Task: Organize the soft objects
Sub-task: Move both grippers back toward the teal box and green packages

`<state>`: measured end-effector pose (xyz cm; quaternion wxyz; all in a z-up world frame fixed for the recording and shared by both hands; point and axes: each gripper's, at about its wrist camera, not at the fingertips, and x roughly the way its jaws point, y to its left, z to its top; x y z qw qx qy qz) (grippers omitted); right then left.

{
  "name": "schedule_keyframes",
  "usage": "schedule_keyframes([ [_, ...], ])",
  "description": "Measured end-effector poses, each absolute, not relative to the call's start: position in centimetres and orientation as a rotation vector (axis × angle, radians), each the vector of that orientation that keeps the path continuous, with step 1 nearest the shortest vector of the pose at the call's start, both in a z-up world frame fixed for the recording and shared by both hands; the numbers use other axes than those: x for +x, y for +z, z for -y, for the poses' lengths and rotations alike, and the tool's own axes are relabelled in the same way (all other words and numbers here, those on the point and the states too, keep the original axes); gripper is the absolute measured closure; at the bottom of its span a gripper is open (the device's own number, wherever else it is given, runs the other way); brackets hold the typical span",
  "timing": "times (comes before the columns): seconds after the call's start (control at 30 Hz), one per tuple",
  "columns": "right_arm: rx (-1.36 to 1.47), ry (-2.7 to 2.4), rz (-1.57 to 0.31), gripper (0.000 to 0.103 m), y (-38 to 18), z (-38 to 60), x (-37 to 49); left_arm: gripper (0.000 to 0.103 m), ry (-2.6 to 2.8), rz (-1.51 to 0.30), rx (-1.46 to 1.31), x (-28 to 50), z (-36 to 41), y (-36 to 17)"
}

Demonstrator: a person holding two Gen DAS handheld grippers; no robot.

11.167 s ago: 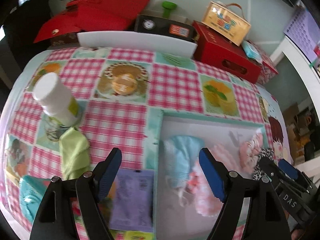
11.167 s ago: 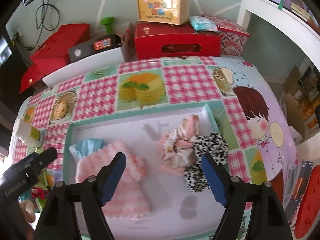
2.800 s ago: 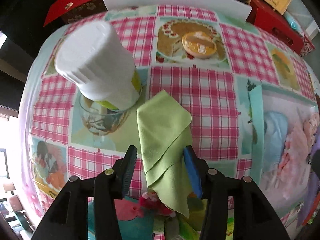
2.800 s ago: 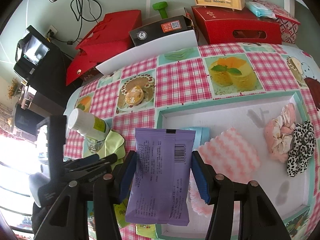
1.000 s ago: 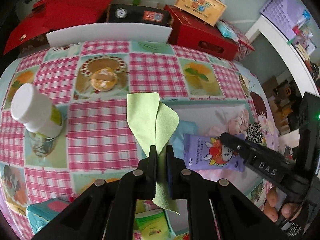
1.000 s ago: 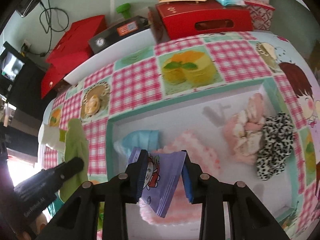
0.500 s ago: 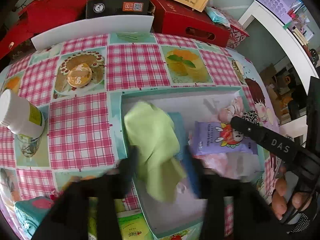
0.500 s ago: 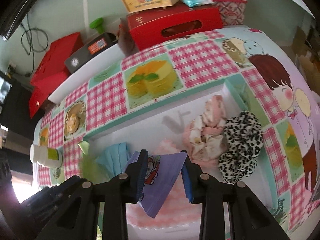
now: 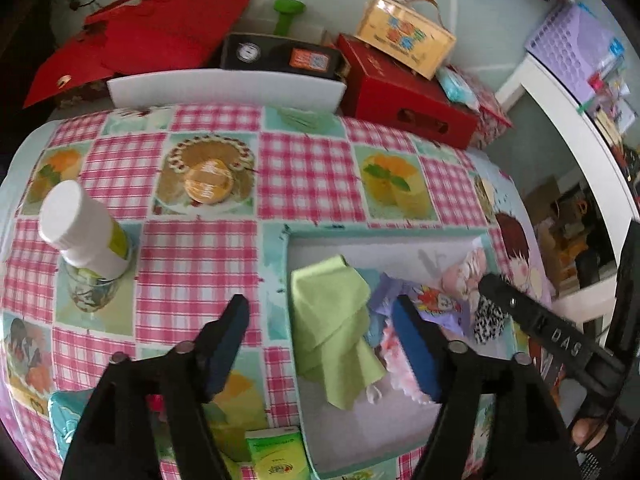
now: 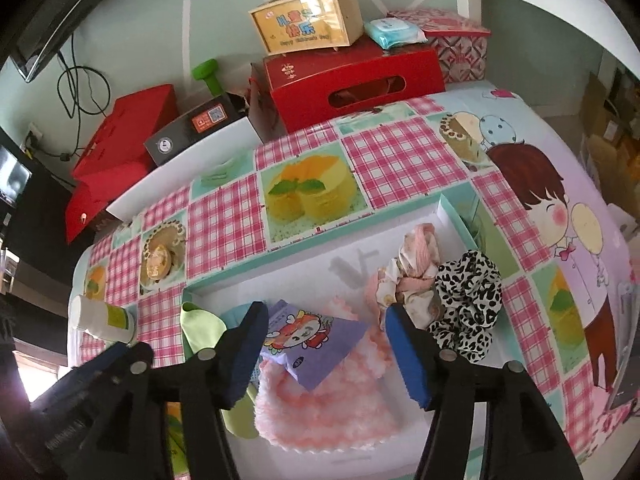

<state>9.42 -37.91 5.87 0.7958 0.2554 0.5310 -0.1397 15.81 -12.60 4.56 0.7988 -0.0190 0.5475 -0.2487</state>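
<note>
A white tray with a teal rim (image 9: 277, 280) (image 10: 320, 245) lies on the checked tablecloth. A folded green cloth (image 9: 332, 328) (image 10: 200, 330) rests at the tray's left end, loose below my left gripper (image 9: 320, 312), whose jaws are opening and touch nothing. A purple cartoon packet (image 10: 316, 344) (image 9: 436, 304) lies on a pink wavy cloth (image 10: 332, 408), free under my right gripper (image 10: 326, 320), whose jaws are also opening. A blue cloth (image 10: 234, 316), a pink scrunchie (image 10: 412, 268) and a leopard scrunchie (image 10: 468, 300) are in the tray too.
A white-capped bottle (image 9: 84, 232) stands on a glass left of the tray. Green packets (image 9: 276, 456) and a teal pack (image 9: 64, 420) lie at the front left. Red boxes (image 10: 352, 80), a yellow case (image 10: 308, 20) and a white board (image 9: 224, 88) line the back.
The left jaws went from shut on the green cloth to wide apart, and the cloth dropped into the tray. The right jaws let go of the purple packet onto the pink cloth.
</note>
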Motion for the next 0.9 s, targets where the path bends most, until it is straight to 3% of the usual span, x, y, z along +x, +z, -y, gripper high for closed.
schedule_keyframes([
  [0.03, 0.544, -0.298, -1.145, 0.029, 5.8, 37.8, 9.5, 0.026, -0.518, -1.168, -0.047, 16.0, 12.2, 4.6],
  [0.17, 0.518, -0.294, -1.165, 0.021, 5.3, 37.2, 9.9, 0.023, -0.466, -1.147, -0.057, 16.7, 10.9, 4.7],
  [0.23, 0.493, -0.289, -1.168, 0.006, 5.2, 36.7, 10.2, 0.021, -0.444, -1.138, -0.067, 17.0, 10.1, 4.6],
  [0.3, 0.460, -0.291, -1.167, 0.000, 5.3, 36.3, 10.4, 0.017, -0.427, -1.132, -0.088, 17.4, 9.2, 4.6],
  [0.83, 0.361, -0.237, -1.109, 0.000, 6.2, 33.2, 11.4, 0.011, -0.255, -1.071, -0.270, 19.0, 0.1, 5.1],
  [0.9, 0.330, -0.224, -1.100, 0.000, 6.5, 32.5, 11.7, 0.004, -0.225, -1.058, -0.278, 19.0, -1.1, 5.3],
])
